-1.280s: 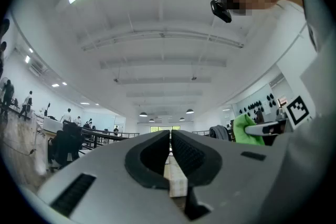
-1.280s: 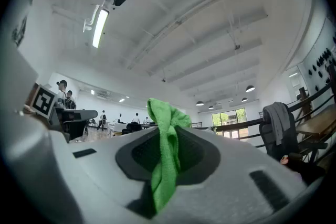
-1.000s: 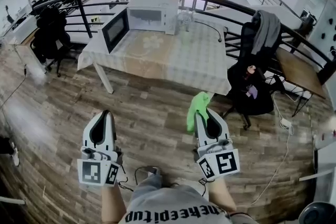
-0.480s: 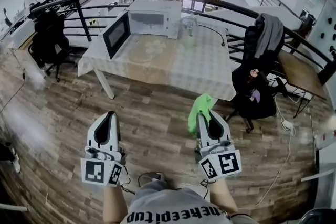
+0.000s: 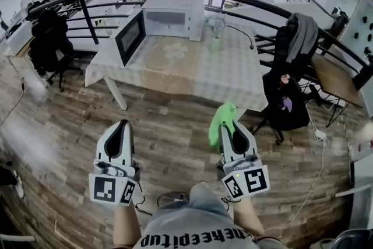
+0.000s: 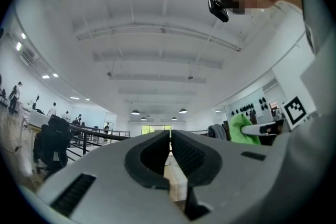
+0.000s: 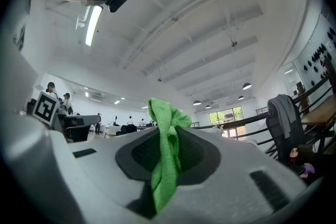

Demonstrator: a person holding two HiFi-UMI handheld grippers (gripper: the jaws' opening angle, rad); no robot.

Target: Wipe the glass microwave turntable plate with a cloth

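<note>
Seen from the head camera, a person stands on a wooden floor (image 5: 64, 125), holding both grippers low and side by side in front of the body. The right gripper (image 5: 229, 125) has its jaws clamped on a green cloth (image 5: 221, 118), which sticks up in a bunched fold past the tips. The left gripper (image 5: 121, 124) has its jaws pressed together with nothing between them. Well apart from both, ahead across the floor, stands a table (image 5: 198, 73) under a pale patterned cover. A white microwave (image 5: 170, 16) sits at the table's far left corner, its door (image 5: 129, 37) swung open toward the left edge. The glass turntable plate is too small to make out from here; it may lie inside the open cavity.
</note>
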